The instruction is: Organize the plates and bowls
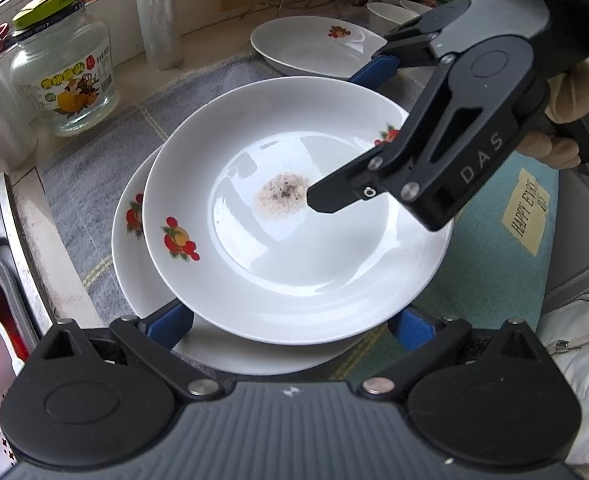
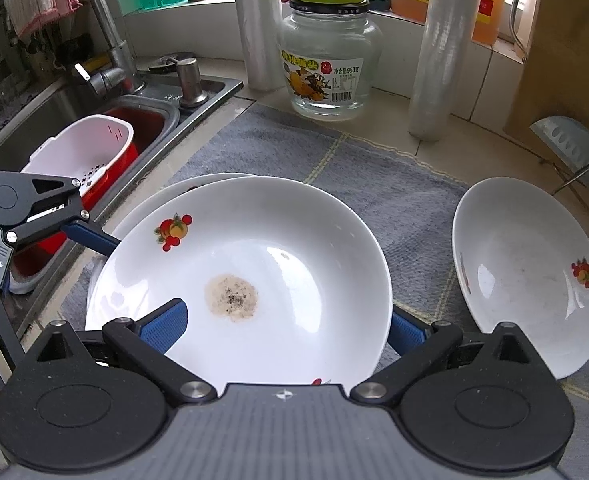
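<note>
A white fruit-print plate with a brown stain (image 1: 290, 216) (image 2: 246, 280) lies skewed on top of a second like plate (image 1: 134, 240) (image 2: 182, 188) on a grey mat. My right gripper (image 2: 286, 332) is open, one blue finger above the stained plate's near rim and one under it, not pinching it; it shows from the side in the left wrist view (image 1: 350, 136). My left gripper (image 1: 290, 328) is open, its blue fingers at the plate's near rim, one under it. A third plate (image 1: 314, 44) (image 2: 526, 272) lies apart.
A glass jar (image 1: 62, 76) (image 2: 326, 60) and rolls of cling film (image 2: 442, 48) stand at the back. The sink (image 2: 94, 128) with a white colander (image 2: 82, 152) and a tap (image 2: 106, 40) is beside the mat. White bowls (image 1: 390, 16) and a cleaver (image 2: 574, 152) stand behind.
</note>
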Available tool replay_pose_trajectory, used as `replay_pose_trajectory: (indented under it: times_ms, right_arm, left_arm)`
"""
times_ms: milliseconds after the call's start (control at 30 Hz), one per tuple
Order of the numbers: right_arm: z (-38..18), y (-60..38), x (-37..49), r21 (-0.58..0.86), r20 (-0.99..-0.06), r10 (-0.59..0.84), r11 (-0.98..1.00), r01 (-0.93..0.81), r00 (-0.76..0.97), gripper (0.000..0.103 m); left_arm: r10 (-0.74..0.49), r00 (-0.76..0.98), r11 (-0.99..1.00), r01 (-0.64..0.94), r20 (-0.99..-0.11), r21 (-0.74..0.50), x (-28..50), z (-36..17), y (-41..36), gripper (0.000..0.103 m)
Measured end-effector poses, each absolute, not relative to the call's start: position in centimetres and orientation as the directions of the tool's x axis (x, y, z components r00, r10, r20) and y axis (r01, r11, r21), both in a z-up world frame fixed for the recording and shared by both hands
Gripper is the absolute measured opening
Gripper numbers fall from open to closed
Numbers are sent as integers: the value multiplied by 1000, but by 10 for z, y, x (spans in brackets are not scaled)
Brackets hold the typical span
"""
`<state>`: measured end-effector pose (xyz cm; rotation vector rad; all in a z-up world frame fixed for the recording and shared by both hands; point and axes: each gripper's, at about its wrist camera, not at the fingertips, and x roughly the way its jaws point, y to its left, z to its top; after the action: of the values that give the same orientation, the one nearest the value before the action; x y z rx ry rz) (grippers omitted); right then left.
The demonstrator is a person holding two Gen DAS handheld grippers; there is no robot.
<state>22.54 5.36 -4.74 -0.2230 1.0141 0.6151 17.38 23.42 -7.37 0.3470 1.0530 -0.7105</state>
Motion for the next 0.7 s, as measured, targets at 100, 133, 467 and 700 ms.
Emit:
replay_pose_trajectory:
  times_ms: [100, 133, 467, 700]
  right_arm:
    - [-45, 52, 225, 108, -844, 379, 814, -571, 380, 103]
    - [-44, 51, 225, 111, -843, 381, 815, -569, 380, 103]
    - [-45, 48, 224, 128, -832, 399, 815, -565, 387, 103]
    - [-45, 49, 228, 134, -832, 401, 816, -563, 383, 103]
  left_arm:
    - [-356, 293, 731, 678, -887, -70, 177, -74, 233, 102]
    - [-353, 289, 732, 677, -890, -70, 177, -74, 232, 102]
    - [-337, 273, 749, 658, -901, -81, 178, -72, 230, 102]
    - [-331, 258, 763, 640, -908, -96, 178, -70, 229, 102]
